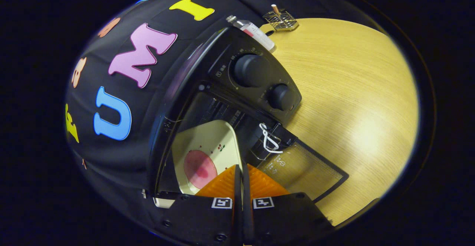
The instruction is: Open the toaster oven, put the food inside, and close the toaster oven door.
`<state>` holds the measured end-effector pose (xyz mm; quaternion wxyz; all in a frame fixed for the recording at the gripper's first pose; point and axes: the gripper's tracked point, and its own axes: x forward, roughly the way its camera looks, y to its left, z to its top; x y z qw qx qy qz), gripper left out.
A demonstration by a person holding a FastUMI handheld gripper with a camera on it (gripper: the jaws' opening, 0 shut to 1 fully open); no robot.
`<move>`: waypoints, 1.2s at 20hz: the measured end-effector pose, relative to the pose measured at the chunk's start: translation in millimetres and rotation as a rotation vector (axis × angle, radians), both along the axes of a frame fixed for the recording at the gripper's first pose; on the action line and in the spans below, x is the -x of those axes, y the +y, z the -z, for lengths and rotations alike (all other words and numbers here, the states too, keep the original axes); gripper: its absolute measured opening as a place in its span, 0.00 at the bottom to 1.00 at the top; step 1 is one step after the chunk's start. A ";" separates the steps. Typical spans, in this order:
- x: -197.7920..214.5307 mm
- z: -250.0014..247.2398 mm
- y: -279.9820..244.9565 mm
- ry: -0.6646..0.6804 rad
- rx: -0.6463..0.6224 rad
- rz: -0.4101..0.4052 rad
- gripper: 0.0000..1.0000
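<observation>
Fingers [242,171] pressed together before the open toaster oven [222,90] holding the tray [207,146]

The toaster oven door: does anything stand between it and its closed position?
Possibly the tray: it lies in the toaster oven and its near edge seems to reach the opening, by the open door. The hand-held gripper, fingers together, is just before it.
</observation>
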<state>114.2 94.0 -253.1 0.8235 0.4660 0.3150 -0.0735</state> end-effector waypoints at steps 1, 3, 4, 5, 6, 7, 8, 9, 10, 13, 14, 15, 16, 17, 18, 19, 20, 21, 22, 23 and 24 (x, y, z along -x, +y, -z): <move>5.1 3.6 0.0 0.020 0.008 -0.007 0.06; 8.2 -1.7 -3.0 0.000 0.023 -0.010 0.06; 10.1 -0.4 -4.1 0.000 0.029 -0.013 0.06; 10.2 2.3 -5.7 0.007 0.028 -0.010 0.06; 6.1 0.9 -6.2 0.002 0.013 0.003 0.06; 1.2 1.1 -4.9 -0.003 0.003 0.014 0.06; -4.7 0.9 -2.0 -0.008 -0.002 0.026 0.06; -12.2 -0.2 -1.4 -0.017 -0.005 0.041 0.06; -17.6 -0.9 1.0 -0.023 -0.009 0.049 0.06; -33.8 -0.8 5.3 -0.035 -0.021 0.084 0.06; -37.7 -1.0 5.9 -0.032 -0.029 0.099 0.06; -41.3 -1.8 4.5 -0.037 -0.033 0.114 0.06; -44.1 -1.8 2.4 -0.034 -0.033 0.133 0.06; -45.4 -2.7 1.9 -0.037 -0.032 0.144 0.06; -47.7 -6.4 4.3 -0.053 -0.038 0.141 0.09; -44.4 -5.0 8.2 -0.049 -0.035 0.129 0.12; -40.3 -5.3 8.2 -0.050 -0.025 0.116 0.14; -37.5 -8.8 11.2 -0.067 -0.022 0.099 0.28; -30.9 -12.6 15.2 -0.075 -0.010 0.079 0.42; -23.5 -15.9 19.7 -0.085 0.006 0.055 0.56; -15.3 -18.8 21.6 -0.089 0.030 0.031 0.69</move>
